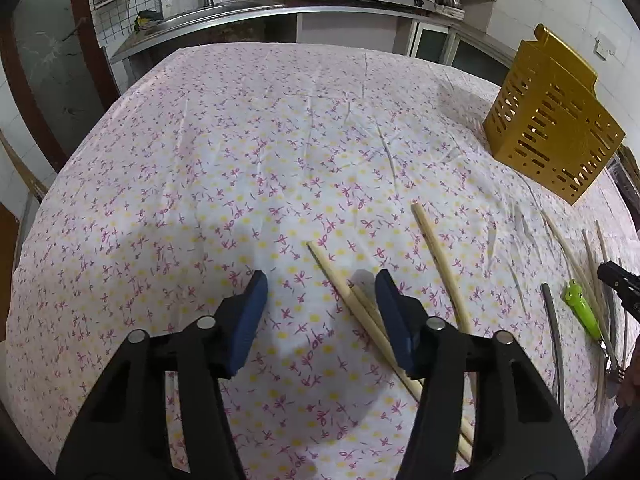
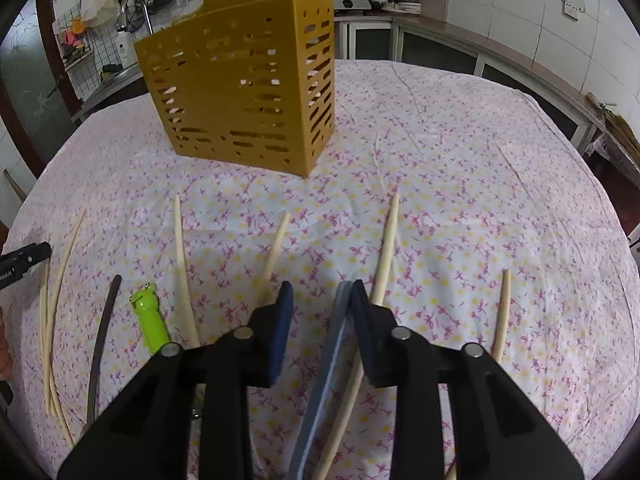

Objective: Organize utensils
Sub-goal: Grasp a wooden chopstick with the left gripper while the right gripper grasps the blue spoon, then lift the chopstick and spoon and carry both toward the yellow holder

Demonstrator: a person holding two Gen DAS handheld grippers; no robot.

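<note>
The left gripper [image 1: 320, 300] is hanging with its jaws apart over the near end of a pair of wooden chopsticks [image 1: 352, 300] lying on the flowered cloth [image 1: 240, 160], clamped on nothing. The right gripper [image 2: 320, 312] is standing narrowly parted, a grey-blue handle [image 2: 324, 380] leaning on its right pad, unpinched. The chopsticks are looking light, stiff, slick and prone to rolling, so I'd be pinching across the thick ends; the yellow slotted holder [image 2: 240, 92] is waiting upright at the far side.
</note>
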